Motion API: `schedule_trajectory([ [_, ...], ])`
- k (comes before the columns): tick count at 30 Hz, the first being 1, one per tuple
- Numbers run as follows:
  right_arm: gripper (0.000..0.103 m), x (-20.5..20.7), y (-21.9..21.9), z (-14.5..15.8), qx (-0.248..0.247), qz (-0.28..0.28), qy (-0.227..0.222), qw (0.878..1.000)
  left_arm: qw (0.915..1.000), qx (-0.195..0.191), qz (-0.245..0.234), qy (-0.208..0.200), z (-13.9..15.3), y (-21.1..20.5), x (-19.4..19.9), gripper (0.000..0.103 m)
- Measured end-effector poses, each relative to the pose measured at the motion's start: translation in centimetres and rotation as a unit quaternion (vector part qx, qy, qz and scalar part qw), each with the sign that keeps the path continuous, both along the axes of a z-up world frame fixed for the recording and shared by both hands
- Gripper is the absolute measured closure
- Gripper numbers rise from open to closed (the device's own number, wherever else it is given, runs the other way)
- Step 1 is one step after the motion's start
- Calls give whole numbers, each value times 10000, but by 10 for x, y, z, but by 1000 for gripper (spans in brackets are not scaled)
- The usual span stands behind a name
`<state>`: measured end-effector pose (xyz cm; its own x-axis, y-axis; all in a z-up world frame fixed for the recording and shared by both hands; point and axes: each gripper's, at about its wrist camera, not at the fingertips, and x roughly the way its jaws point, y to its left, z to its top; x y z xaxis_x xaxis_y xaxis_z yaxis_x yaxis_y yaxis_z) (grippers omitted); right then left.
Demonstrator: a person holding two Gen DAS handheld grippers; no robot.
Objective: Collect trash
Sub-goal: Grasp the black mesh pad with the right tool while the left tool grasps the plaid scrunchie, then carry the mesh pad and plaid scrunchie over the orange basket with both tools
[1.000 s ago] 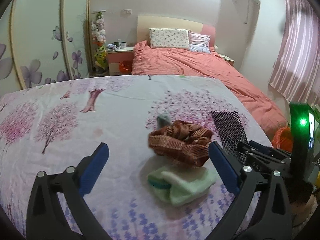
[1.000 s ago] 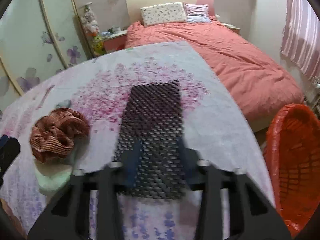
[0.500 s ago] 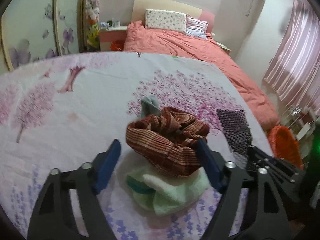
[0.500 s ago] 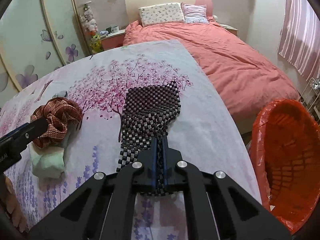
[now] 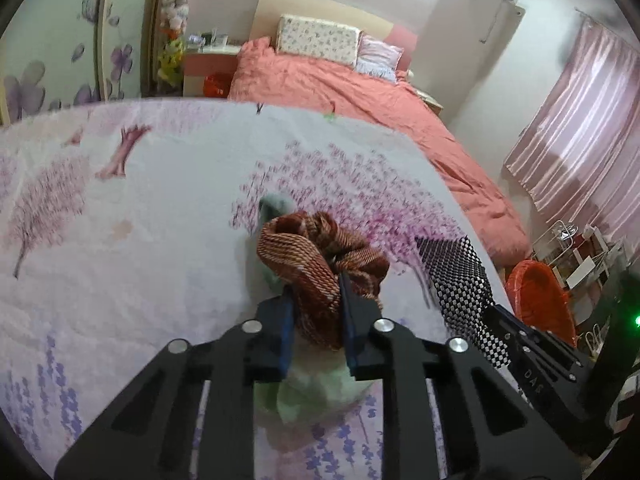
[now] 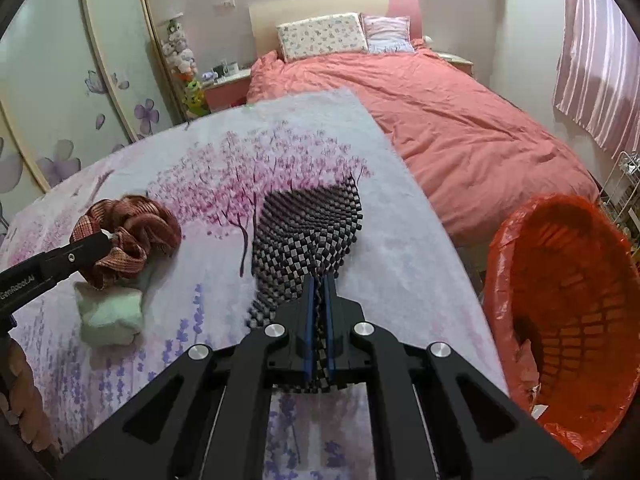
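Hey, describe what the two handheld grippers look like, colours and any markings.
Both are matte black angular frames with silver round bolts. The left gripper and right gripper have blue pads on their fingers. White lettering runs along the left one's side, and a green light glows beside the right one.

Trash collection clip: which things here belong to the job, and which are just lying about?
Job: brown cloth in left gripper; checkered cloth in right gripper; green cloth; orange bin.

Lying about: pillows, pink duvet, curtain.

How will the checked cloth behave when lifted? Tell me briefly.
Probably floppy: the checked cloth already buckles ahead of the right gripper pinching its edge. Likely light, being thin. It may trail and drag on the bedsheet.
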<state>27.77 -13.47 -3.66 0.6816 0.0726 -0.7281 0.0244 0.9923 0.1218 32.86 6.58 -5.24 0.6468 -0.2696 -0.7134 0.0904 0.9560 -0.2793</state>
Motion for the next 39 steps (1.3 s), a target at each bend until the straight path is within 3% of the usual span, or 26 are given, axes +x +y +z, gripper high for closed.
schedule_trajectory([
  [20, 98, -49, -23, 76, 223, -148, -1004, 9946, 9951, 282, -194, -925, 93, -13, -44, 87],
  [27, 98, -67, -42, 91, 233, -350, -1277, 9909, 9923, 288, -527, -1086, 110, -50, -60, 87],
  [39, 98, -95, -114, 92, 257, -1090, -1465, 9828, 9849, 192, -1358, -1052, 106, -142, -74, 87],
])
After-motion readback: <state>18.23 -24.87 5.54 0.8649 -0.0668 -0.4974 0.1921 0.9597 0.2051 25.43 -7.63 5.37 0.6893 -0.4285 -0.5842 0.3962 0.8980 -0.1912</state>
